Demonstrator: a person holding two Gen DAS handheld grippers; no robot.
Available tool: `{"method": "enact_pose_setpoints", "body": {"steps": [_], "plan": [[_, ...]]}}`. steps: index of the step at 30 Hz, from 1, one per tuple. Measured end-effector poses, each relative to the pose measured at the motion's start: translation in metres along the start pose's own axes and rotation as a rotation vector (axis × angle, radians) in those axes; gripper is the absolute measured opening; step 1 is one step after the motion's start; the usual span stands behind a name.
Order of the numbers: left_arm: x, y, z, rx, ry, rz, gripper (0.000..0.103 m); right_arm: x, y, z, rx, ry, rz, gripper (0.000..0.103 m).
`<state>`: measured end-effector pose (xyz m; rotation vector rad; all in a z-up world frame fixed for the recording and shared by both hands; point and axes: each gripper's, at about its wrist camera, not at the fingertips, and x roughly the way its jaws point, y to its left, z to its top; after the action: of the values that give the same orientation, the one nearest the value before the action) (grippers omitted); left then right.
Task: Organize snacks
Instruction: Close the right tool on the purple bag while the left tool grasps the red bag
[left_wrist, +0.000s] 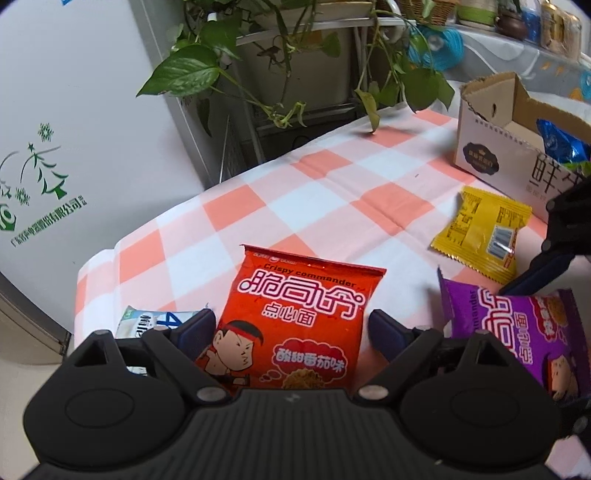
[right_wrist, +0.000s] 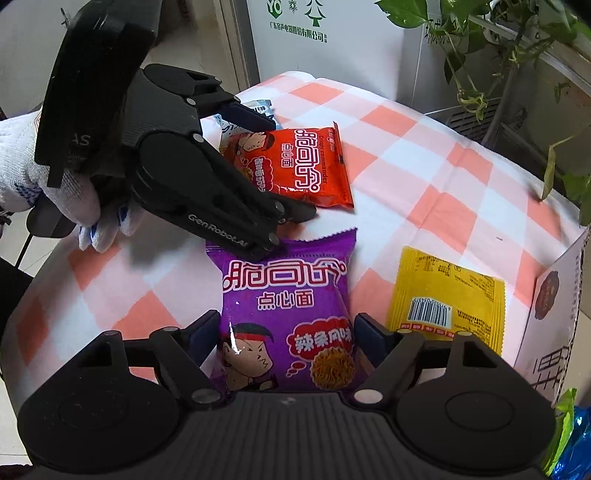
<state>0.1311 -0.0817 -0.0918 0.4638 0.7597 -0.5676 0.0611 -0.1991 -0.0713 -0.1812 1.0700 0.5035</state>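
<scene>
A table draped in an orange-and-white checked cloth (left_wrist: 332, 192) fills the foreground; behind it stands a white panel printed with a green tree logo and Chinese characters (left_wrist: 55, 147); a trailing green-leaved potted vine (left_wrist: 207, 55) hangs over a pale metal rack (left_wrist: 295, 66); soft daylight.
</scene>
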Motion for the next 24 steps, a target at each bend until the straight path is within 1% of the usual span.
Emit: {"method": "enact_pose_setpoints", "body": {"steps": [1, 2, 3, 4, 5, 6, 10, 13, 18, 21, 24], "plan": [[0.000, 0.000, 0.000, -0.005, -0.001, -0.004, 0.088, 0.001, 0.001, 0.000, -0.010, 0.002, -0.007, 0.084], [0.000, -0.001, 0.000, -0.008, -0.004, -0.009, 0.085, 0.001, 0.003, 0.000, -0.019, 0.003, -0.014, 0.083], [-0.001, -0.001, -0.001, -0.011, -0.005, -0.018, 0.080, 0.002, 0.004, 0.000, -0.029, 0.001, -0.021, 0.082], [-0.001, -0.001, -0.001, -0.015, -0.006, -0.028, 0.077, 0.001, 0.005, -0.001, -0.037, 0.000, -0.029, 0.079], [-0.003, -0.002, -0.001, -0.019, -0.006, -0.034, 0.072, 0.000, 0.006, -0.001, -0.040, 0.000, -0.037, 0.077], [-0.004, -0.003, -0.001, -0.023, -0.007, -0.036, 0.070, -0.001, 0.005, 0.000, -0.038, 0.000, -0.042, 0.071], [-0.010, -0.008, -0.004, -0.051, -0.004, -0.037, 0.069, -0.004, 0.003, -0.001, -0.029, 0.010, -0.026, 0.070], [-0.016, -0.012, -0.006, -0.057, 0.005, -0.009, 0.069, -0.007, 0.004, -0.003, -0.034, 0.014, -0.025, 0.070], [-0.034, -0.007, -0.010, -0.155, -0.004, 0.031, 0.069, -0.017, 0.001, -0.005, -0.024, 0.003, -0.053, 0.070], [-0.044, -0.004, -0.015, -0.190, -0.001, 0.072, 0.069, -0.023, 0.001, -0.006, -0.022, -0.011, -0.062, 0.070], [-0.053, -0.005, -0.020, -0.223, 0.001, 0.091, 0.069, -0.027, 0.001, -0.007, -0.026, -0.018, -0.079, 0.070]]}}
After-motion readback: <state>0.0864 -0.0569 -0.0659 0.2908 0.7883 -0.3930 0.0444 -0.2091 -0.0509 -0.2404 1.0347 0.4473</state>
